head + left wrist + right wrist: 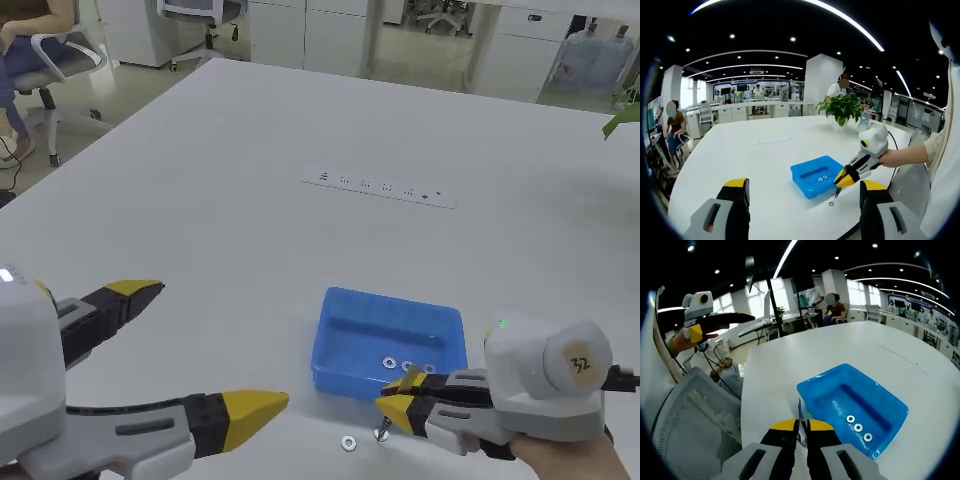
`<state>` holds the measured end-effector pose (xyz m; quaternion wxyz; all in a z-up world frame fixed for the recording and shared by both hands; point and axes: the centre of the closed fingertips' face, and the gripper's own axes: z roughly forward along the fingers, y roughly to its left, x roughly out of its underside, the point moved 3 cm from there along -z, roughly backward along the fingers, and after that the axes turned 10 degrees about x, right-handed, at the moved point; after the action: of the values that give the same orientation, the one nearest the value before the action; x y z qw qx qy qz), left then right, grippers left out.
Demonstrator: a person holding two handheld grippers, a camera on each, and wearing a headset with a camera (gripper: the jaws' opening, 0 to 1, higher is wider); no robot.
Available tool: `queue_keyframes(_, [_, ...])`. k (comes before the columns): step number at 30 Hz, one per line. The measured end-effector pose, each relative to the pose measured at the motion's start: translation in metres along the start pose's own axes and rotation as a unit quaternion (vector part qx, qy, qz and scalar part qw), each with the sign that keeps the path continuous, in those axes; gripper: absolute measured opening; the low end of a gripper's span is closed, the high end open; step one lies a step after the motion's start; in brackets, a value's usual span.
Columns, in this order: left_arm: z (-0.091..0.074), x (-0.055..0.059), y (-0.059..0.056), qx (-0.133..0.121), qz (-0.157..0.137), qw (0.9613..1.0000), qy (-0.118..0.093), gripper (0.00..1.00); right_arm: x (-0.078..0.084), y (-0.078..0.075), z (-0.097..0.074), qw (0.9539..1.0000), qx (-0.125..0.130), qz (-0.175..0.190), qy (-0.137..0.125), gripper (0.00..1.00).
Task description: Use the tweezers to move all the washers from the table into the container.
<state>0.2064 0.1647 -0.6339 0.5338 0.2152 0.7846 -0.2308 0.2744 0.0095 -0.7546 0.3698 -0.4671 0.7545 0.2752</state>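
The right tongs [398, 408] are clamped on the tweezers [383, 431]. The tweezers point steeply down at the desk [250, 200], close to its near edge. Their tips sit just beside a washer [348, 442], which lies on the desk between the container [340, 372] and that edge. The steep angle probably lets the thin tips get under or around the flat ring. I cannot tell whether the tips touch the washer yet.

Three washers [408, 366] already lie in a row in the container, near its front wall. The container is close to the last washer, so the carry will be short.

The left tongs [205, 345] hang over the desk's near left, well apart from the work. Their jaws are spread wide and hold nothing, and they seem parked out of the way.

In the right gripper view, the yellow tips pinch the tweezers [801, 435] together, with the container [815, 385] just ahead.
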Motion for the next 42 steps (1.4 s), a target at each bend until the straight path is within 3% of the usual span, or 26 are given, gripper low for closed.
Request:
queue_keyframes(4, [0.0, 0.0, 0.0, 0.0, 0.001, 1.0, 0.0, 0.93, 0.002, 0.008, -0.001, 0.9991, -0.006, -0.042, -0.006, 0.03])
queue_keyframes(7, [0.001, 0.0, 0.0, 0.001, 0.003, 1.0, 0.001, 0.93, 0.003, 0.008, -0.002, 0.9987, 0.002, -0.048, -0.014, 0.02])
queue_keyframes(11, [0.001, -0.001, -0.001, 0.003, 0.005, 1.0, 0.0, 0.92, 0.0, 0.006, -0.005, 0.9996, 0.001, -0.018, -0.022, 0.02])
queue_keyframes(18, [-0.002, 0.0, 0.002, -0.001, 0.003, 1.0, -0.001, 0.92, -0.034, 0.001, -0.021, 0.9945, -0.018, 0.067, -0.078, 0.02])
queue_keyframes(25, [-0.004, -0.001, 0.003, -0.006, 0.002, 1.0, -0.003, 0.92, -0.057, -0.009, -0.029, 0.9908, -0.015, 0.083, -0.106, 0.02])
queue_keyframes(28, [-0.005, -0.001, 0.003, -0.007, 0.001, 1.0, -0.004, 0.92, -0.067, -0.015, -0.03, 0.989, -0.01, 0.091, -0.116, 0.02])
queue_keyframes(34, [-0.005, -0.001, 0.002, -0.006, 0.001, 1.0, -0.003, 0.92, -0.082, -0.042, -0.023, 0.9838, 0.022, 0.124, -0.128, 0.02])
queue_keyframes(42, [-0.008, 0.0, 0.005, -0.012, -0.001, 0.9999, -0.005, 0.92, -0.079, -0.07, -0.005, 0.9819, 0.051, 0.148, -0.107, 0.02])
